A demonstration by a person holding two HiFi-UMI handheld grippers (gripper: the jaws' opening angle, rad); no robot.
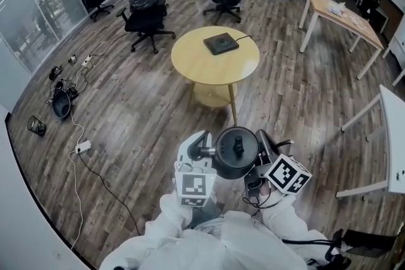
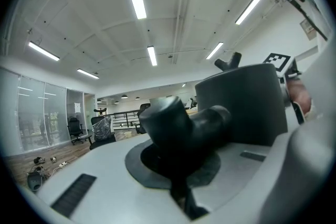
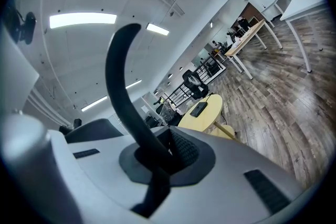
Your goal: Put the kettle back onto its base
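A black kettle [image 1: 235, 152] hangs in front of me above the wooden floor, held between both grippers. My left gripper [image 1: 204, 152] is shut on its stubby spout [image 2: 178, 126], and the kettle's body [image 2: 241, 107] fills the right of the left gripper view. My right gripper [image 1: 261, 158] is shut on the curved black handle [image 3: 125, 86]. The flat black base [image 1: 221, 43] lies on a round yellow table [image 1: 190, 63] some way ahead, its cord trailing right. The right gripper view also shows that table [image 3: 206, 117] with the base [image 3: 199, 108].
Black office chairs [image 1: 147, 9] stand behind the table. A wooden desk [image 1: 342, 16] is at the back right and a white desk [image 1: 392, 136] at the right edge. Cables and a power strip [image 1: 83, 147] lie on the floor at left, by a glass wall [image 1: 38, 3].
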